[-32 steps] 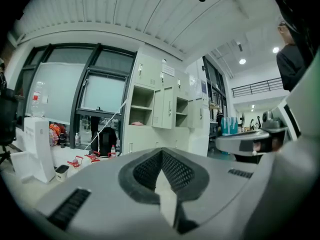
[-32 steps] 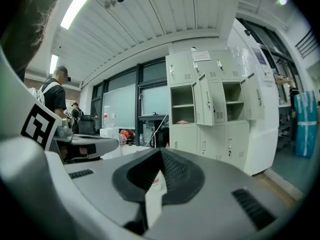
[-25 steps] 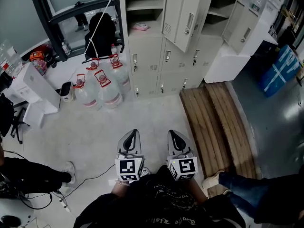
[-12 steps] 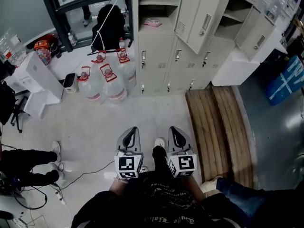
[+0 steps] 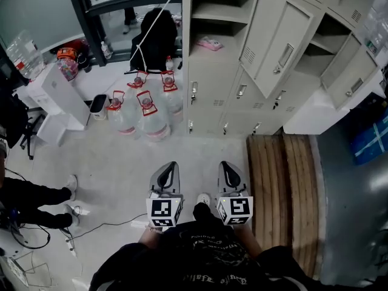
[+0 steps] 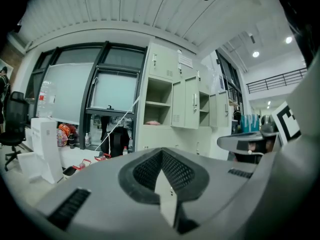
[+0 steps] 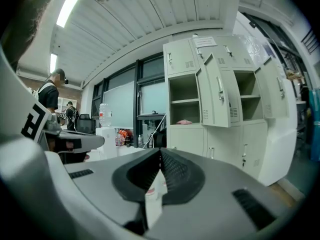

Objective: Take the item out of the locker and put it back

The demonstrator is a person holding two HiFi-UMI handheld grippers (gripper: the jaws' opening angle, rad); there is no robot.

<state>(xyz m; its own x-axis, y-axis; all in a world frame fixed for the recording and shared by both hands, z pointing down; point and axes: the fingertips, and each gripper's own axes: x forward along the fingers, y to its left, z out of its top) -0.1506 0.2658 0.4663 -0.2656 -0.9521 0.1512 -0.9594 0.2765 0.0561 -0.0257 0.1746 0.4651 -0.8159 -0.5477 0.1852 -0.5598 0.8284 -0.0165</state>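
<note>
Ahead, the head view is showing a small pink item (image 5: 210, 43) lying inside the open grey metal locker (image 5: 212, 86), beyond bare floor (image 5: 200, 156). In the left gripper view the left hand-held gripper (image 6: 161, 153) is pressing ribbed jaws together, empty; in the right gripper view, the right hand-held gripper (image 7: 160, 151) likewise.

Bare floor (image 5: 203, 162) btwn you & the locker bank (image 5: 212, 96) is free straight ahead. The open compartment (image 5: 221, 26) faces you unblocked. Its neighbour door (image 5: 276, 41) juts out just to the right, w/ a 2nd open door (image 5: 350, 71) further right. Water jugs (image 5: 145, 111) crowd the left approach, beside the locker corner. Wood planks (image 5: 285, 180) lie right. A person's leg (image 5: 36, 194) & cable (image 5: 106, 225) lie far left.
</note>
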